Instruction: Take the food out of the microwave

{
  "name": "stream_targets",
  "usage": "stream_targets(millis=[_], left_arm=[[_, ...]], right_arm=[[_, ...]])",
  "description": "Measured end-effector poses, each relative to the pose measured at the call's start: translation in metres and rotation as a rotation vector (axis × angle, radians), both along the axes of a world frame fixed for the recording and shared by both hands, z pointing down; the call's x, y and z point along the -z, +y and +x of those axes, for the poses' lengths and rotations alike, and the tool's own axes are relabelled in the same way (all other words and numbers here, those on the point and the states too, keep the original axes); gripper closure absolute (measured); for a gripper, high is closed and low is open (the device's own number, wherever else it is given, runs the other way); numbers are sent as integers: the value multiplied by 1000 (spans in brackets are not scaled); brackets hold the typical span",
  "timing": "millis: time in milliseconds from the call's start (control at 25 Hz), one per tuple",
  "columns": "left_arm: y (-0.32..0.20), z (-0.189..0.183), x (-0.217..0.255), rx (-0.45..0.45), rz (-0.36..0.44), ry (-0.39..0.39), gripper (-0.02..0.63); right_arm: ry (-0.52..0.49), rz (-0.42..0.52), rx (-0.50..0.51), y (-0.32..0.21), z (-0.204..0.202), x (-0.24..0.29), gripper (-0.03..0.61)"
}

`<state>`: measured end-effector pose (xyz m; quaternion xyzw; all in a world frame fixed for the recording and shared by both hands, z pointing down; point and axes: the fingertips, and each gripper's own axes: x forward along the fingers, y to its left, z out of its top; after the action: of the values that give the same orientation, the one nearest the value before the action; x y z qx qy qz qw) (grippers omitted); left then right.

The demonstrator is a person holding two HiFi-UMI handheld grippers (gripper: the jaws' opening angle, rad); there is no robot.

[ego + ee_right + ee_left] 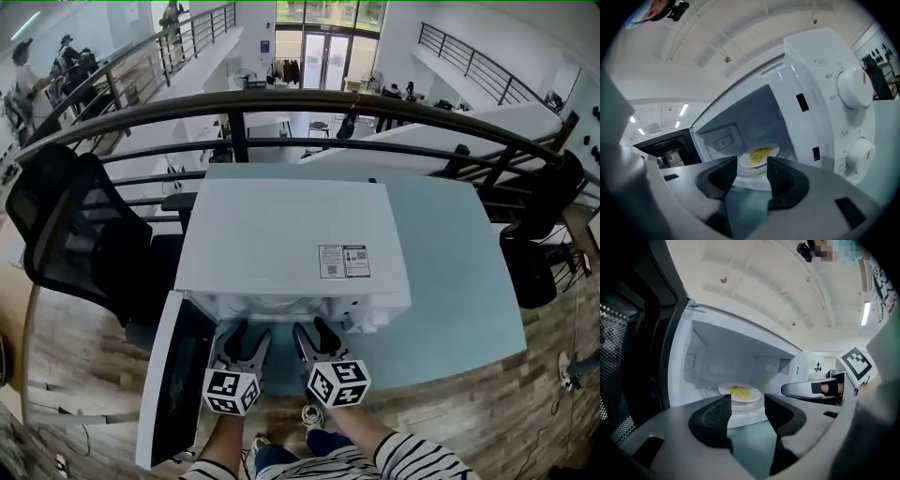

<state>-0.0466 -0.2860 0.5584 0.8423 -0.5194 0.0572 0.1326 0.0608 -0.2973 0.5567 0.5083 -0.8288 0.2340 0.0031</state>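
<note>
A white microwave (291, 244) stands on a pale blue table (450, 281), its dark door (178, 380) swung open to the left. Inside, a white plate (739, 393) (759, 155) with yellow food (740, 391) (760, 153) rests on the turntable. My left gripper (241, 339) (747, 416) and right gripper (314, 336) (752, 176) hover side by side just in front of the opening. Both are open with nothing between the jaws, a short way from the plate.
The microwave's control panel with two dials (855, 86) is on the right of the opening. A black office chair (75, 234) stands left of the table. A dark railing (309, 103) runs behind the table, over a drop to a lower floor.
</note>
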Motion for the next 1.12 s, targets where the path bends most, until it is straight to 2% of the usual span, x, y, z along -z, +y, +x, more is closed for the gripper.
stream_targets(millis=[440,720,1120], left_arm=[[-46,-2,-14,-16,-64,11,391],[-70,-10,-22,29,-114,-24,392],[-90,-8,-28,41,-166,-2,392]], right_arm=[[1,-16,-57,-41,-11,-16,371],[14,-45,-89,-64,-14,-28,371],[71,-83,-114,-74,-18,-43,371]])
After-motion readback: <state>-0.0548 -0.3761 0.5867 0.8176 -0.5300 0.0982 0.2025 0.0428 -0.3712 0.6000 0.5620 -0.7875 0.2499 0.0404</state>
